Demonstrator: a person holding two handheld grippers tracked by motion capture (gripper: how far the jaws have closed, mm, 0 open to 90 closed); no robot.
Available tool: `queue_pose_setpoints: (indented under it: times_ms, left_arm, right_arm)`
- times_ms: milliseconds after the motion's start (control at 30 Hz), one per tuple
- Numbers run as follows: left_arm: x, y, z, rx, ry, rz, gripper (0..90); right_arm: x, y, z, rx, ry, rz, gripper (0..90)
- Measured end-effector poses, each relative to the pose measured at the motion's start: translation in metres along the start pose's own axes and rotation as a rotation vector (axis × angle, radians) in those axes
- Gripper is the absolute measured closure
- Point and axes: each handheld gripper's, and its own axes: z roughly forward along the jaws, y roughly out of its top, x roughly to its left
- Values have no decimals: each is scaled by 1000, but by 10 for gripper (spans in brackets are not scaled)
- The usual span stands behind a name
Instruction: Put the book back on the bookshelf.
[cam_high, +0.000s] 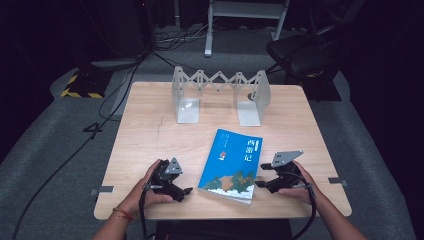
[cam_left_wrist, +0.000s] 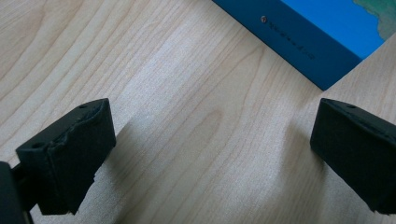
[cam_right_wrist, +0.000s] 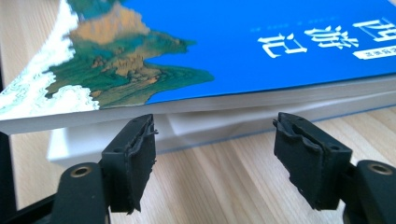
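Observation:
A blue book (cam_high: 232, 165) with white characters and a landscape picture on its cover lies flat on the wooden table (cam_high: 150, 135), near the front edge. My left gripper (cam_high: 184, 190) rests on the table just left of the book, open, with bare wood between its jaws (cam_left_wrist: 212, 140). The book's blue spine (cam_left_wrist: 299, 44) lies ahead of it. My right gripper (cam_high: 261, 184) sits at the book's right side, open (cam_right_wrist: 215, 144). Its jaws stand wide, just short of the white page edge (cam_right_wrist: 224, 109), and its pads press on nothing.
A metal expanding book rack (cam_high: 220, 92) with two upright end plates stands at the back of the table. Beyond the table are a dark chair (cam_high: 300, 52), cables on the grey floor and a white frame leg (cam_high: 209, 30).

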Motion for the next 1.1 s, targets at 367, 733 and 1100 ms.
queue_pose_setpoints:
  times_ms: [367, 733, 1100]
  left_arm:
    - [-3, 3, 1, 12, -5, 7, 12]
    - [-4, 3, 2, 4, -4, 7, 11]
    - [-7, 5, 0, 17, -8, 10, 49]
  right_arm:
    - [7, -6, 9, 88, -7, -42, 323]
    - [9, -7, 16, 134, 26, -49, 325]
    - [9, -6, 9, 87, 33, -48, 328]
